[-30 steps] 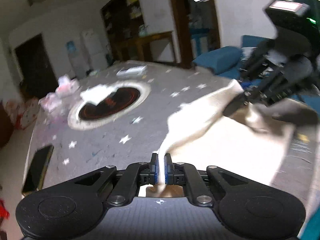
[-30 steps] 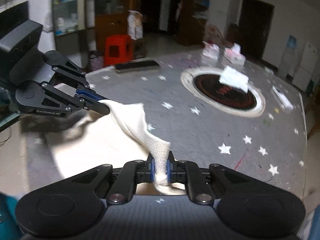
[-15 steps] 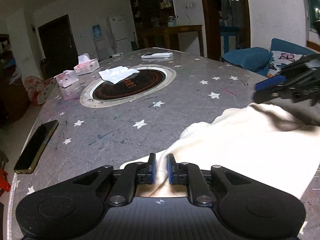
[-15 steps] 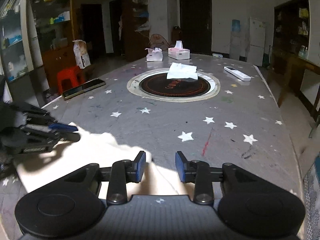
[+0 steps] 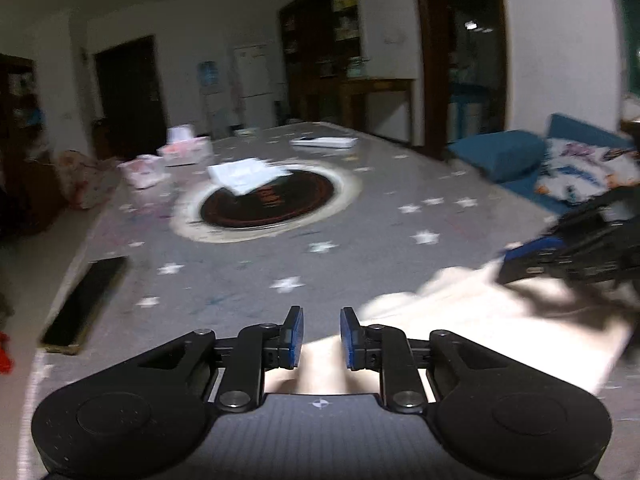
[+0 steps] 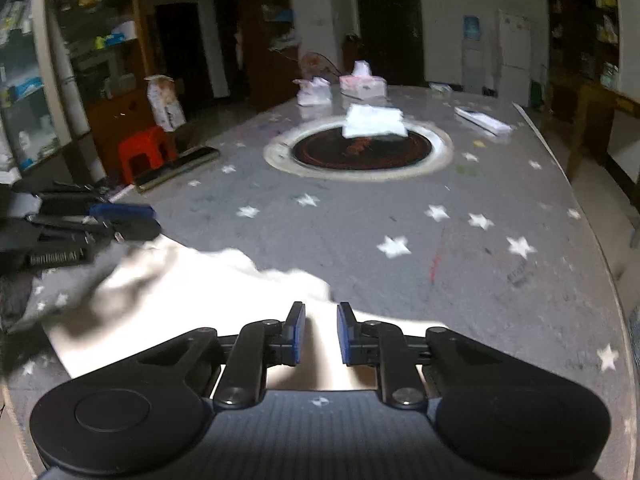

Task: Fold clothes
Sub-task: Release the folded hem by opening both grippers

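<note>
Your left gripper [image 5: 321, 334] hangs with jaws spread, gripping nothing; your right gripper [image 6: 320, 332] likewise parted and empty; the cream garment [image 6: 192, 296] lies flat on the near edge of the star-patterned table [image 6: 460, 280], under both grippers; a black phone [image 5: 86, 304] lies at far left

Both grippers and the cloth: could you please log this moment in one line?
left gripper: open | right gripper: open | cream cloth: lying on table, ungripped
</note>
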The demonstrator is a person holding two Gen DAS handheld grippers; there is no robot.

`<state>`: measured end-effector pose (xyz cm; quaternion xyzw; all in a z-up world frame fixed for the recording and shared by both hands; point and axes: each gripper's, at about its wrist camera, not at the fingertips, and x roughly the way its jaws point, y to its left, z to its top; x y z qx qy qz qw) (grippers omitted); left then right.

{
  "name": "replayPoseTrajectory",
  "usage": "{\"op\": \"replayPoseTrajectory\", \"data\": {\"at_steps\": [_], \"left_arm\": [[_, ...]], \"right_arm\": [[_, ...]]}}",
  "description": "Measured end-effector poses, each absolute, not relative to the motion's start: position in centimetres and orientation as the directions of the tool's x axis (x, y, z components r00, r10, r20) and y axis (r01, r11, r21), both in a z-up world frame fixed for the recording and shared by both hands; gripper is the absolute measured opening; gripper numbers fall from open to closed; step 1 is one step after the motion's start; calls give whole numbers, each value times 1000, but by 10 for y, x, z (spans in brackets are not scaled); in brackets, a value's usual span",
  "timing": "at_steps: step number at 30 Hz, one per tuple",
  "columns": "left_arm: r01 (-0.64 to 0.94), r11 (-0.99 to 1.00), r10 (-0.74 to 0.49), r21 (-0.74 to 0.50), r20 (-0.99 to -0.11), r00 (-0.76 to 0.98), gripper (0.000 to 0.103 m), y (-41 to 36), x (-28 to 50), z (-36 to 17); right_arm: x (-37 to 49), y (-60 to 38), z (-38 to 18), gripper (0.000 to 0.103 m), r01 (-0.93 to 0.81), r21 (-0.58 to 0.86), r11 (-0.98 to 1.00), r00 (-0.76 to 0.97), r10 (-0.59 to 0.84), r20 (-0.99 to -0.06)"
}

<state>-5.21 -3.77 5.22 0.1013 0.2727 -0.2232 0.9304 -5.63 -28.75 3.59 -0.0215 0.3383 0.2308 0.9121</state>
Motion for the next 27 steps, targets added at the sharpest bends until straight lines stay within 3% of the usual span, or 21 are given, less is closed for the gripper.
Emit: {"op": "replayPoseTrajectory", "data": {"at_steps": [5,12,19,27], "left_arm": [[561,827,-440,42,-573,691,21,-64,-49,45],[536,844,-403,29,-625,668,20,-74,-23,21],[536,843,-386,52,-635,669,20,-75,-25,22],[539,839,-383,78,-618,686,21,-73,-43,31]], "right_arm": [[-50,-268,33,16,-482,99,870,643,429,-635],[-41,-262,21,14,-472,68,879,644,397,-654],[-43,-255,32,15,-501,55,864,649,417,-636],[-30,-237,27,16,-535,11,845,612,396,-684]]}}
